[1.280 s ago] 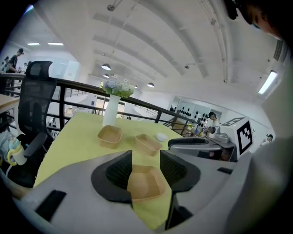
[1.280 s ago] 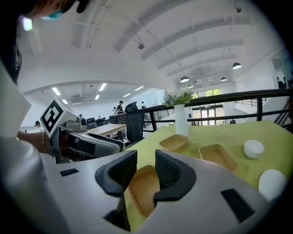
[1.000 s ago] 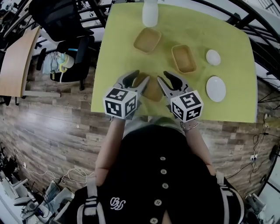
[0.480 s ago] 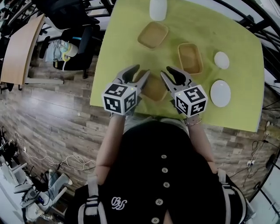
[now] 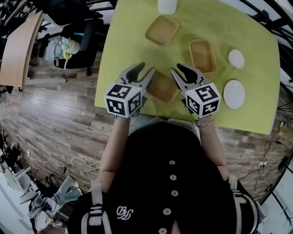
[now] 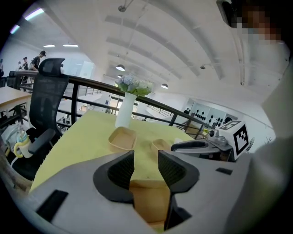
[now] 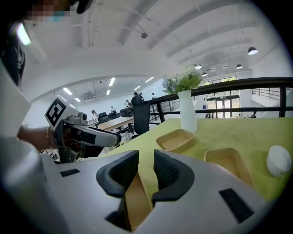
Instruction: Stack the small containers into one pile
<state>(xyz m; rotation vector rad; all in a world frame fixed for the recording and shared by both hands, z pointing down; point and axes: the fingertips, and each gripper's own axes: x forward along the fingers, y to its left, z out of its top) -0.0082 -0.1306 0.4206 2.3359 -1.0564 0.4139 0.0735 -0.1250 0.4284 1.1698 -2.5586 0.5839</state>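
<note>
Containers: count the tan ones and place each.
3 containers. One at the near edge, between the left gripper and right gripper; one far, by the vase; one at right. None looks hidden.

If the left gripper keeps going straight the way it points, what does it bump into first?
The left gripper would most likely meet the nearest container first: its rim already sits between the jaws, which have just been closing but stand apart.
</note>
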